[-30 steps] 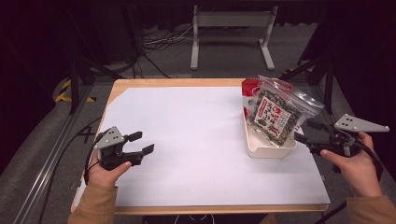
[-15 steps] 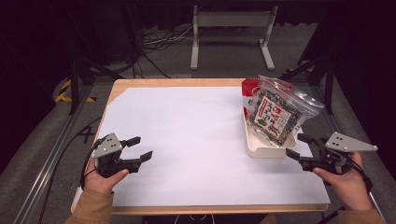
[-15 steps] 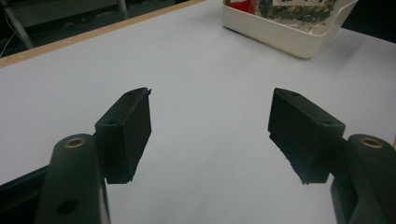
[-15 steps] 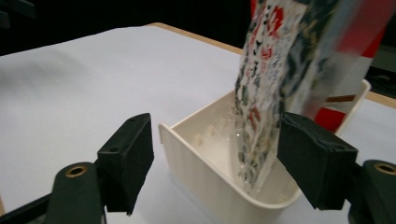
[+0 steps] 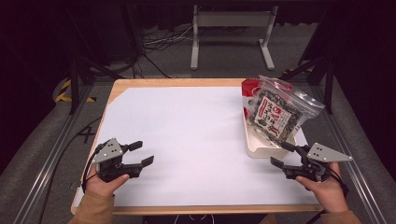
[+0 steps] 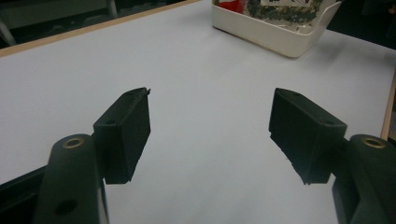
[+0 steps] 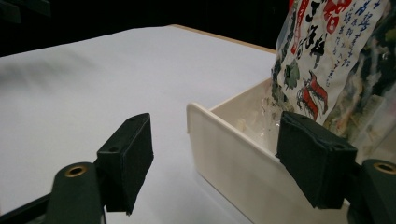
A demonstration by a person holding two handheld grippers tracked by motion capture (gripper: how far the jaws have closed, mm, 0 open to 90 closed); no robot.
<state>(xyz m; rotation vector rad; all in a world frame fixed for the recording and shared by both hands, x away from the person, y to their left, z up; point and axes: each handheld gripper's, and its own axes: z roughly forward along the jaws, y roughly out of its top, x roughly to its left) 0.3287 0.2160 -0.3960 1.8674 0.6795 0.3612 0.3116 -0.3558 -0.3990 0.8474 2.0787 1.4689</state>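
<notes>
A clear snack bag (image 5: 276, 113) with dark contents and a red-and-white label stands tilted in a white tray (image 5: 261, 151) at the table's right side, in front of a red packet (image 5: 249, 87). My right gripper (image 5: 280, 154) is open, low over the table just in front of the tray's near corner. In the right gripper view the tray's corner (image 7: 219, 140) lies between the spread jaws and the bag (image 7: 336, 65) rises behind the right one. My left gripper (image 5: 141, 153) sits open at the table's front left, nothing between its fingers (image 6: 126, 133). The tray (image 6: 275, 35) lies far ahead of it.
White paper (image 5: 187, 135) covers the wooden table (image 5: 173, 82). A metal stand (image 5: 231, 32) and cables lie on the dark floor behind. Aluminium rails (image 5: 51, 154) run along both sides of the table.
My right gripper has dropped and moved left toward the tray's near corner. The left gripper has slid slightly toward the near edge. Bag and tray have not moved.
</notes>
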